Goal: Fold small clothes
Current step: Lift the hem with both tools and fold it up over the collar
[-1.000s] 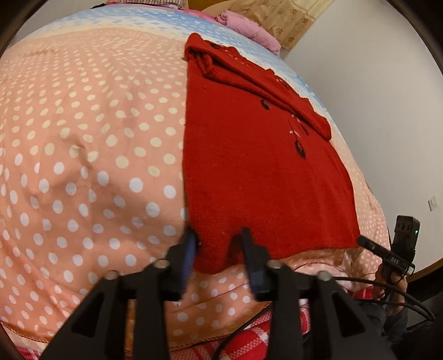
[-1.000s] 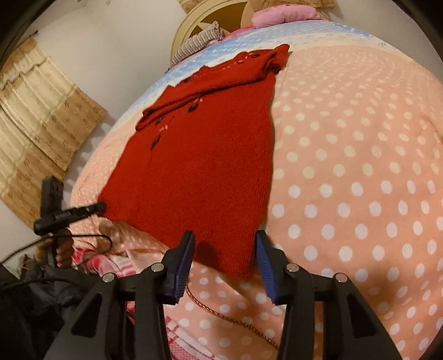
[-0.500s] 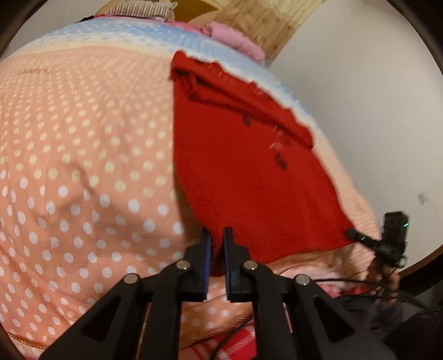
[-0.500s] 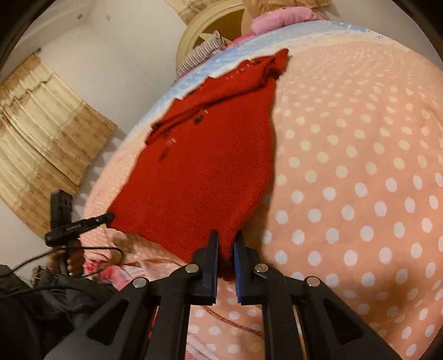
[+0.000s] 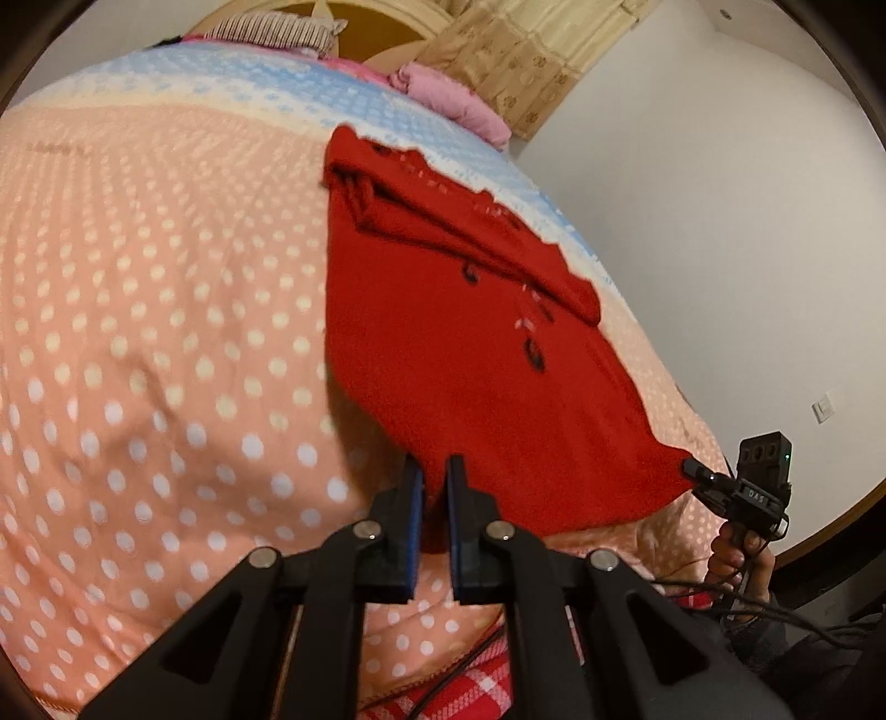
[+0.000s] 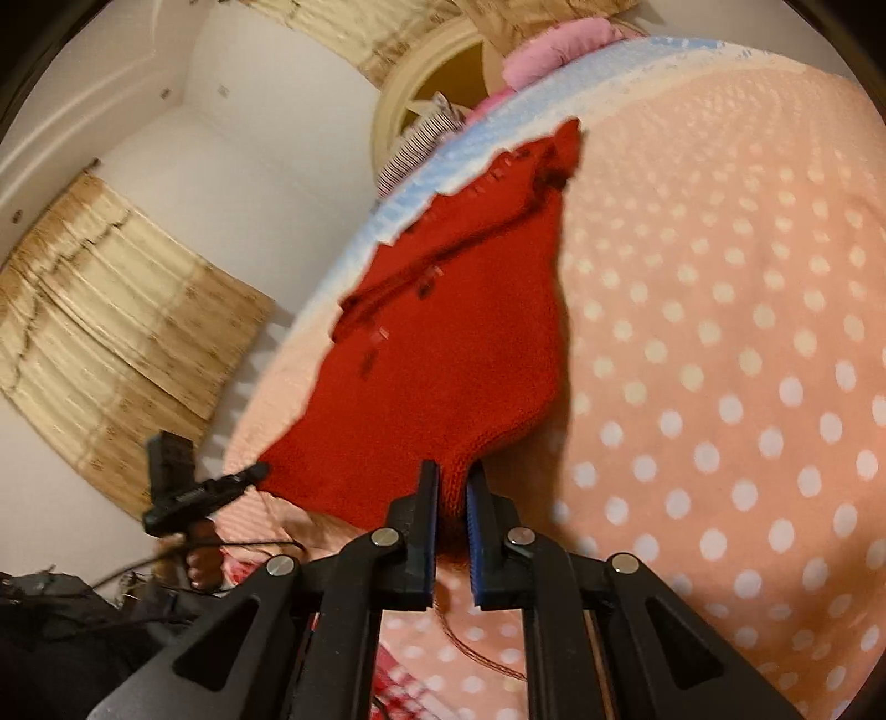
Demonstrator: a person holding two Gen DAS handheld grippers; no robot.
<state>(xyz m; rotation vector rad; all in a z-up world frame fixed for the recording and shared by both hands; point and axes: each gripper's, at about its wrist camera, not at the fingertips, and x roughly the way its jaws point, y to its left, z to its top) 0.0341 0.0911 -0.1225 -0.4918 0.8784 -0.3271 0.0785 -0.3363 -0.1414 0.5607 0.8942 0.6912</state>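
Both claws have snapped shut on the red sweater's [image 5: 476,354] near hem, left claw [image 5: 433,476] and right claw [image 6: 453,482] lifting its corners off the bed [image 5: 166,332], so the fold is starting.

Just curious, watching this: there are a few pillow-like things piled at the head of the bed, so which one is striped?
The striped pillow by the headboard, with fine dark-and-light lines. The bundle nearer the curtain is plain pink.
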